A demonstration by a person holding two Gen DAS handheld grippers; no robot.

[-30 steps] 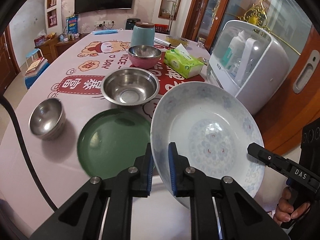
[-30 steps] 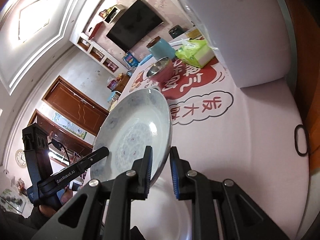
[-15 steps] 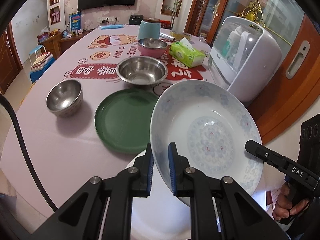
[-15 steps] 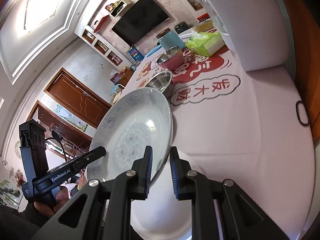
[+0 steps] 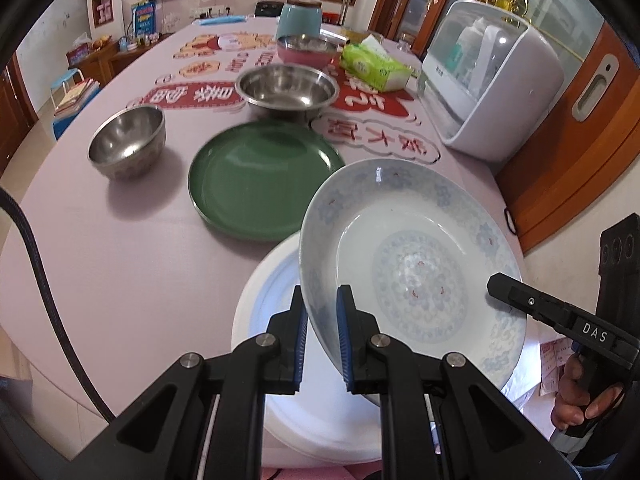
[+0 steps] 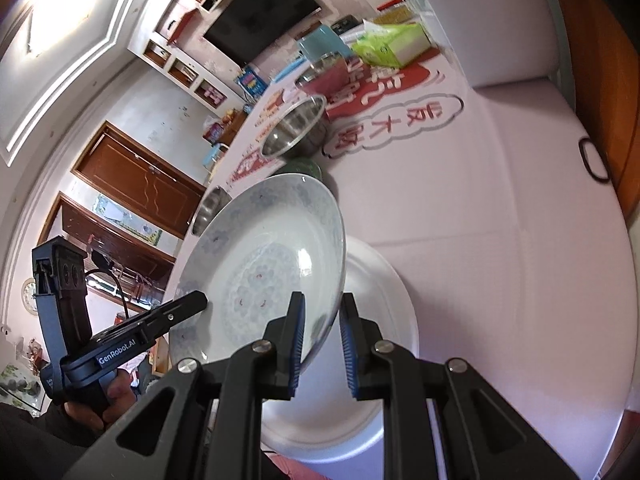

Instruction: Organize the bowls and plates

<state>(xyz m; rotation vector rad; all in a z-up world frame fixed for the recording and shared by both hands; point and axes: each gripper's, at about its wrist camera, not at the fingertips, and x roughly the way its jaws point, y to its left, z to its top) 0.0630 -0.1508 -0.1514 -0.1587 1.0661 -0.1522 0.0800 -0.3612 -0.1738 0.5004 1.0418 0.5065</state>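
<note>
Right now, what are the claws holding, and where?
Both hold the patterned blue-white plate by its rim: left claw at the near-left edge, right claw on the opposite side.

Tilted floral plate [image 5: 412,264] above white plate [image 5: 272,300]

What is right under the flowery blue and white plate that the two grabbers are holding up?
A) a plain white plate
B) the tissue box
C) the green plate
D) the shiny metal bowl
A: the flowery plate, pinched by the left gripper and right gripper, is tilted above a plain white plate lying on the table; the green plate sits farther back.
</note>
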